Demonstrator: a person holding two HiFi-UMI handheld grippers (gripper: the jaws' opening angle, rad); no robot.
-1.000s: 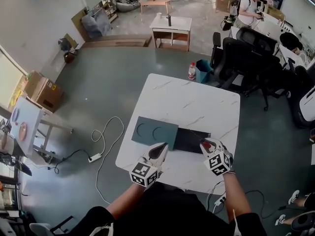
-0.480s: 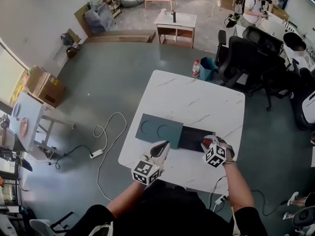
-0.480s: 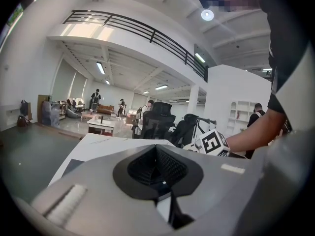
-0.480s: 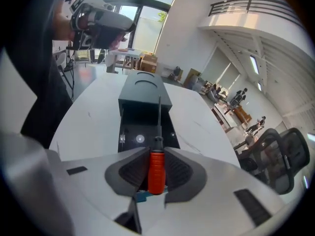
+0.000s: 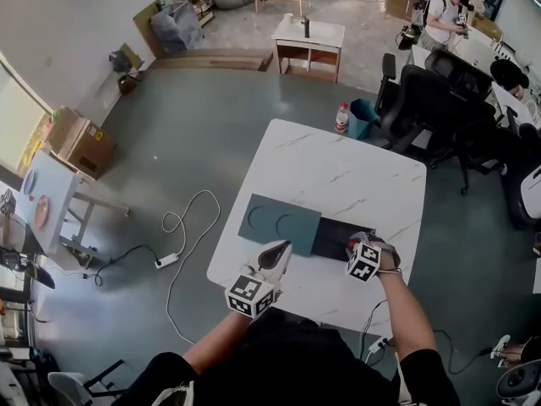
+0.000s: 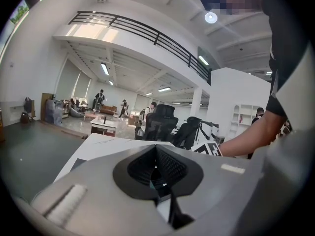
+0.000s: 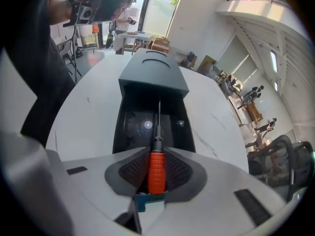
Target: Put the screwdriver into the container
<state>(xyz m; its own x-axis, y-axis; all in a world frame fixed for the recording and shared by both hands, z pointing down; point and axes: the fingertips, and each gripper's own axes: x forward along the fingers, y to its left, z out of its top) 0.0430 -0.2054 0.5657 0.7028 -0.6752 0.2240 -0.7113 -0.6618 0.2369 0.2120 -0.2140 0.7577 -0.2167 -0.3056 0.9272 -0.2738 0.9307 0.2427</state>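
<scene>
The right gripper (image 7: 157, 152) is clamping the orange handle of the screwdriver (image 7: 156, 172), its thin shaft pointing down over the open black container (image 7: 129, 128) (its teal lid (image 7: 153, 77) slid back) on the white marble table (image 5: 338, 176). The left gripper (image 5: 280, 251), jaws pressed together on nothing, is pointing toward the lid's near edge.
</scene>
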